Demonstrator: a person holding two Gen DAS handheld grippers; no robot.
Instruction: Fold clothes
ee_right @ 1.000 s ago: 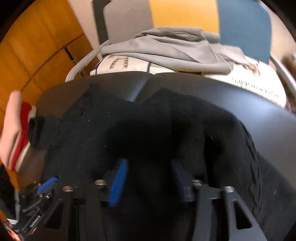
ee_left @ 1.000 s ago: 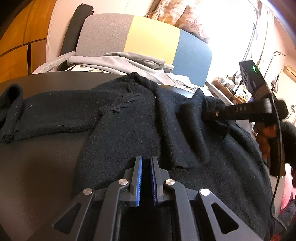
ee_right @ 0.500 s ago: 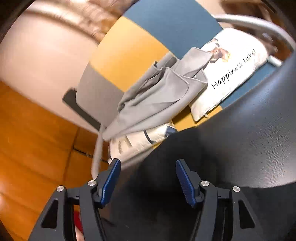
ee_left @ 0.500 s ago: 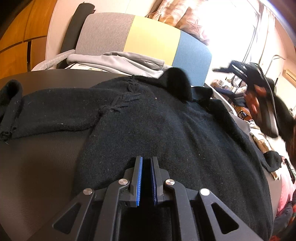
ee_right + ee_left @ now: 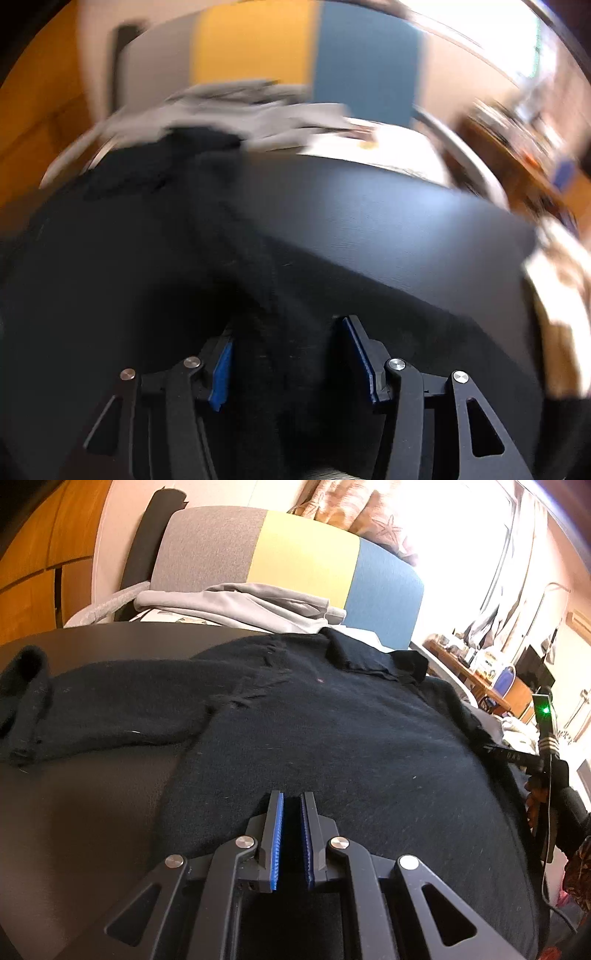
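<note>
A black knitted sweater (image 5: 332, 738) lies spread flat on the black table (image 5: 74, 812), collar at the far side and one sleeve (image 5: 92, 709) stretched to the left. My left gripper (image 5: 291, 812) holds the near hem, its blue pads nearly together with black fabric between them. In the left wrist view my right gripper (image 5: 495, 749) reaches the sweater's right edge, held by a hand. The right wrist view is blurred: my right gripper (image 5: 291, 354) is open, its blue pads wide apart, and a ridge of the sweater (image 5: 266, 295) runs between them.
Behind the table stands a chair with a grey, yellow and blue back (image 5: 295, 565), and a grey garment (image 5: 240, 602) is piled on its seat. Wooden panels (image 5: 29, 572) line the left. A cluttered desk (image 5: 480, 672) sits at the far right.
The right gripper let go of the bunched sweater part, swung up and away, then came back down at the sweater's right edge. The sweater now lies flat. My left gripper has not moved.
</note>
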